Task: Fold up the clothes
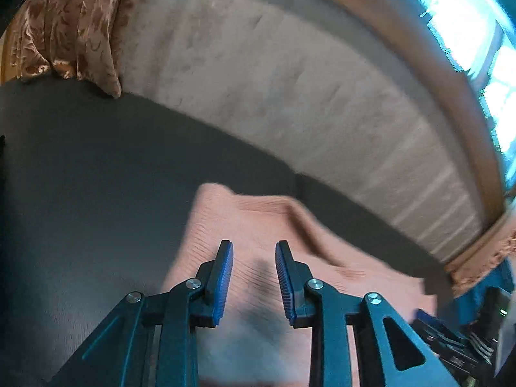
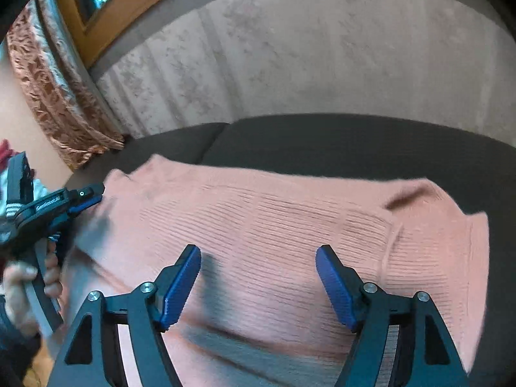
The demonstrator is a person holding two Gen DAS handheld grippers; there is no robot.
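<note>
Pink sweater [image 2: 274,219] soft, limp; I grab hem corners. Right gripper [image 2: 258,279] wide open, left gripper [image 1: 254,279] part-open, both empty.

Dark grey sofa seat [image 1: 96,167] fills the left and middle of the left wrist view, from 9 o'clock across to 4 o'clock; a seam between cushions [image 2: 213,142] shows at 12 o'clock of centre in the right wrist view. Behind it a pale patterned, striped wall [image 1: 290,74] curves across 12 to 3 o'clock. Brown leaf-pattern curtain [image 1: 67,25] hangs at 10 o'clock, its hem touching the seat's back edge. Bright window [image 1: 467,22] at 2 o'clock, blurred. Wooden frame [image 2: 106,22] at 11 o'clock in the right wrist view, just beside the curtain. Bit of wooden floor [image 2: 40,367] at 7 o'clock.
</note>
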